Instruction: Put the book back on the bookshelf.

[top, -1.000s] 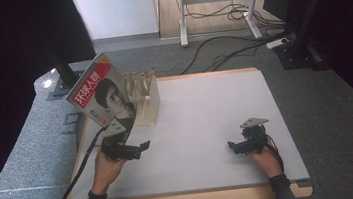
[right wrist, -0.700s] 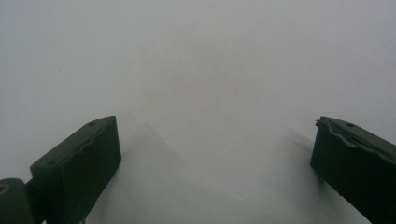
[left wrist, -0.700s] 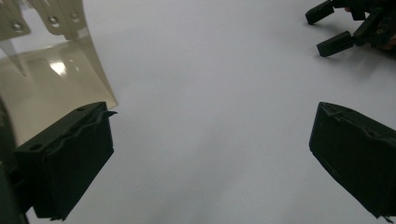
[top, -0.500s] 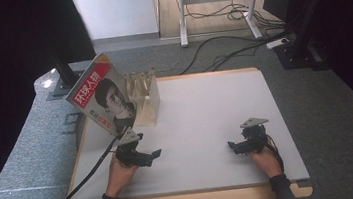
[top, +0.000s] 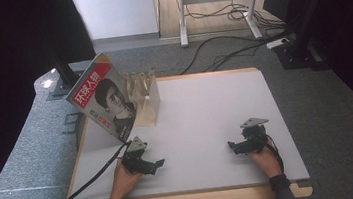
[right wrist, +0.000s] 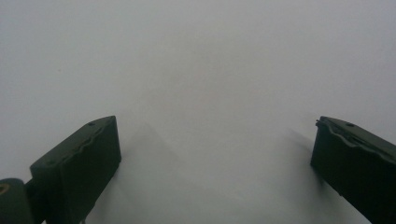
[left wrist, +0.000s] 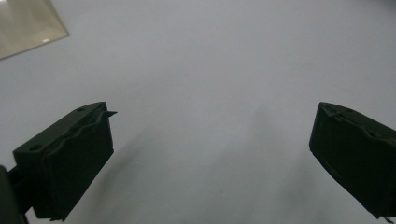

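Note:
A magazine [top: 103,99] with a red title band and a portrait on its cover leans tilted against a pale wooden slotted rack [top: 145,98] at the table's back left. My left gripper [top: 156,165] rests low over the white table [top: 206,111] near the front left, below the magazine, open with nothing between its jaws. In the left gripper view the gripper [left wrist: 212,158] faces bare table, with a corner of the rack [left wrist: 25,25] at top left. My right gripper [top: 234,147] sits at the front right, open and empty; in the right gripper view it [right wrist: 215,163] looks at bare tabletop.
Grey carpet surrounds the table. Cables [top: 229,53] and a metal stand's legs [top: 214,4] lie on the floor behind it. A black cable [top: 88,182] trails from the left gripper off the table's front left edge. Dark curtains hang at both sides.
My left gripper has drawn back from the magazine's lower edge toward the front and slightly right. The magazine stays leaning on the rack. My right gripper has not moved.

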`<state>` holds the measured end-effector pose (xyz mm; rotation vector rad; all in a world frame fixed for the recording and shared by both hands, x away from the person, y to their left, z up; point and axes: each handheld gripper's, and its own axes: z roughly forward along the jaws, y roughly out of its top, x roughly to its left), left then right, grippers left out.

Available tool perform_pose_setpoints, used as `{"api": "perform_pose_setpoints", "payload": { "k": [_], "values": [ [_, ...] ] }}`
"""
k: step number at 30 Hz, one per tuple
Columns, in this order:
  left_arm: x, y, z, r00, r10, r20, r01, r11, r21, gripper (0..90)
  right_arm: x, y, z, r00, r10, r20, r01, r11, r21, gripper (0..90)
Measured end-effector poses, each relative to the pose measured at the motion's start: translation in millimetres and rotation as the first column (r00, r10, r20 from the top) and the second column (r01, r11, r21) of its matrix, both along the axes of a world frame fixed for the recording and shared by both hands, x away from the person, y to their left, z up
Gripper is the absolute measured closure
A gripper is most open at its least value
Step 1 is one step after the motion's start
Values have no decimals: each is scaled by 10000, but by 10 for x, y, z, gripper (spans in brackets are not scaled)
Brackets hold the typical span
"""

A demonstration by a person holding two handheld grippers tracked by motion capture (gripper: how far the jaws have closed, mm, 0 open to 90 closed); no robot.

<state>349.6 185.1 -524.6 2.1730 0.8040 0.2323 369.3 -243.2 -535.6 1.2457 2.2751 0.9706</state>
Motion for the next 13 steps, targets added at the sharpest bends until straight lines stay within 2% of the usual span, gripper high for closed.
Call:
{"api": "perform_pose_setpoints", "payload": {
  "k": [3, 5, 13],
  "values": [
    [33, -87, -31, 9991, -118, -403, 151, 9965, 822, 0, 0, 0, 0, 10000, -1, 1, 1, 10000, 1, 8],
    [-8, -147, -36, 9999, -161, -5, 160, 9889, 1477, 0, 0, 0, -1, 10000, 0, 0, 0, 10000, -1, 7],
    [-10, -143, -39, 9999, -146, -28, 148, 9891, 1467, 0, -8, -1, -6, 10000, -28, -15, 28, 10000, 27, 8]
  ]
}}
